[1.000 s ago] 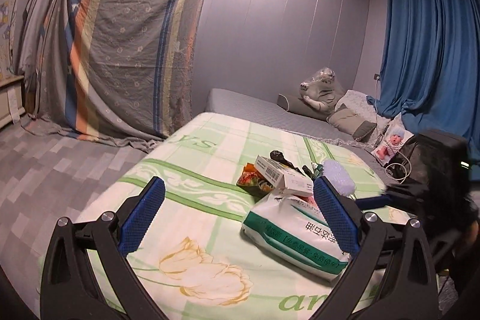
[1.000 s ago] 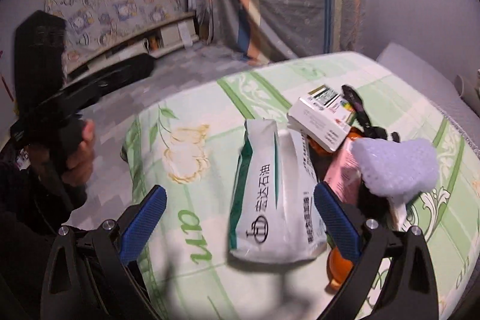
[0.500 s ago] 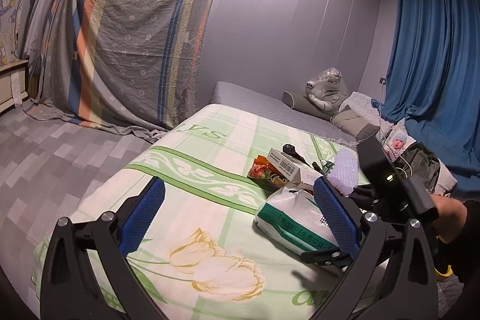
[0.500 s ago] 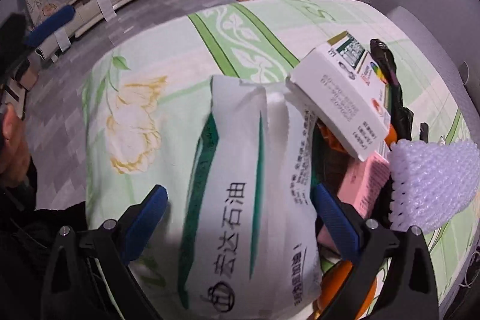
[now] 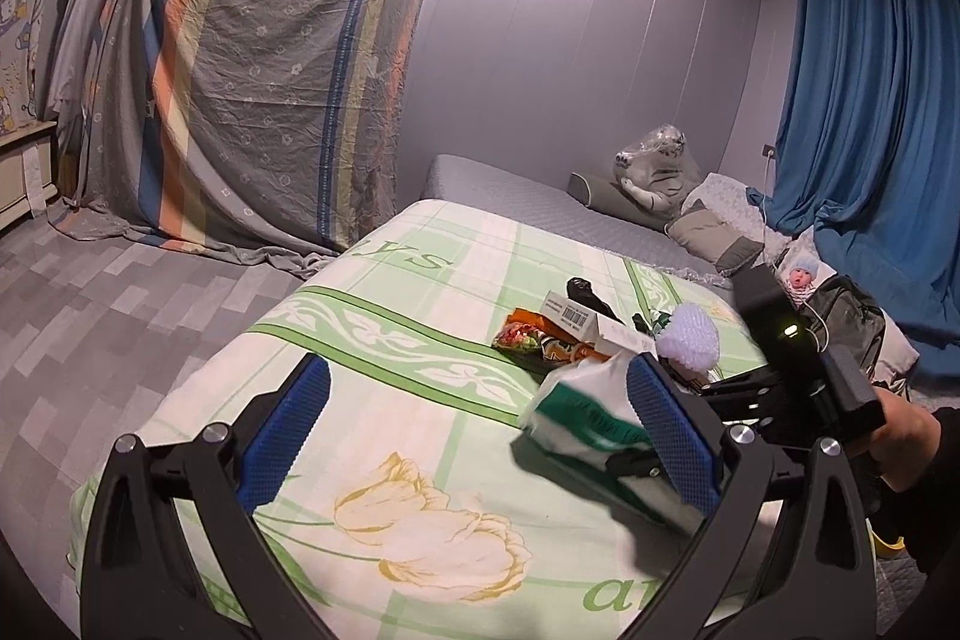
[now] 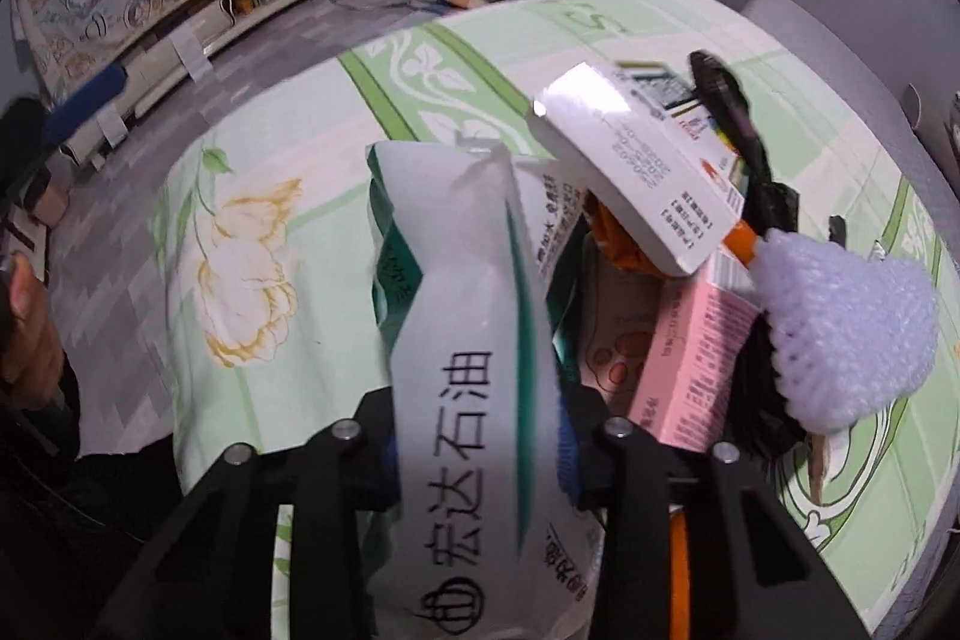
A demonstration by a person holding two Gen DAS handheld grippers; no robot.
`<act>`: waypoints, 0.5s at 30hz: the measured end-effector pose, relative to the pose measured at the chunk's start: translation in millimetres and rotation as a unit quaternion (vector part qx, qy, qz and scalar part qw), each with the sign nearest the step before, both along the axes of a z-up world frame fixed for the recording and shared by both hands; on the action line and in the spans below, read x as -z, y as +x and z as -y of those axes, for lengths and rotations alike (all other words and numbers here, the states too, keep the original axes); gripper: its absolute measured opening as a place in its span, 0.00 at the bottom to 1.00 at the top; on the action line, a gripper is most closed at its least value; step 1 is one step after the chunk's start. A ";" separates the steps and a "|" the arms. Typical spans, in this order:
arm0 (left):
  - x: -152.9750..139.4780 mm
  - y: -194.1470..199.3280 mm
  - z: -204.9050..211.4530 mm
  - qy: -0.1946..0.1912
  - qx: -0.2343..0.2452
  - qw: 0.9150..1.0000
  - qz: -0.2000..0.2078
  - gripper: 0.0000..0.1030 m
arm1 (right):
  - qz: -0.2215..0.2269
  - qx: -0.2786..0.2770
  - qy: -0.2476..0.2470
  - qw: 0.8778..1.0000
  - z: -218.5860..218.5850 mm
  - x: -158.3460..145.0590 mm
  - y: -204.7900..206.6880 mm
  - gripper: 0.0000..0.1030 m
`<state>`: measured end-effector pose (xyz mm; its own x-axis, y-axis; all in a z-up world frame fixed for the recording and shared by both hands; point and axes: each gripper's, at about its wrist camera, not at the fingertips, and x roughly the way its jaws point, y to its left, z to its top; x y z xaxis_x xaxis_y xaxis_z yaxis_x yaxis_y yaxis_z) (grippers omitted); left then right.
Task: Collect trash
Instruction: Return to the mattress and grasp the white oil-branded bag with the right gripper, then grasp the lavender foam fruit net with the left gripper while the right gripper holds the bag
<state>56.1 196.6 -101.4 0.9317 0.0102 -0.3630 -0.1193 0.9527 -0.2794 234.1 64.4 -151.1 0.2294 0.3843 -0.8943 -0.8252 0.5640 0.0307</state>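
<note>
White-green pack (image 6: 474,340) hiding right gripper (image 6: 480,466) jaws, print blurred

White-and-green packet (image 6: 462,340), pink box (image 6: 690,358), blue curtain (image 5: 864,112), green floral bedsheet (image 5: 420,280).

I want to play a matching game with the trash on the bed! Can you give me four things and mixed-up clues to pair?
Things:
1. white and green bag
2. white box
3. pink box
4. foam net

Clues:
A. lumpy, pale and full of holes
B. has paw prints on it
C. pinched in the right tongs
D. lies tilted on top of the pile, with a barcode

Pairs: 1-C, 2-D, 3-B, 4-A
</note>
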 end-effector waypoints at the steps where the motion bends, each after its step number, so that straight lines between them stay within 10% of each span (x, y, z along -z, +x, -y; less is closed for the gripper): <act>1: -0.7 -0.3 1.0 0.001 0.001 1.000 0.000 0.92 | -0.005 0.002 0.014 1.000 4.0 -4.3 -1.0 0.32; 10: -10.4 1.4 10.2 0.025 0.003 1.000 -0.001 0.92 | -0.081 0.012 0.145 0.986 72.2 -54.7 -48.6 0.32; 15: -10.0 16.1 27.2 0.045 0.034 0.998 -0.019 0.92 | -0.043 0.079 0.214 0.973 149.9 -81.9 -77.6 0.33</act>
<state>72.2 169.3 -91.4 0.9173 -0.0183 -0.3977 -0.0622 0.9801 -0.1885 156.5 -85.5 -69.3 0.2481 0.6910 -0.6790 -0.7128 0.6048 0.3550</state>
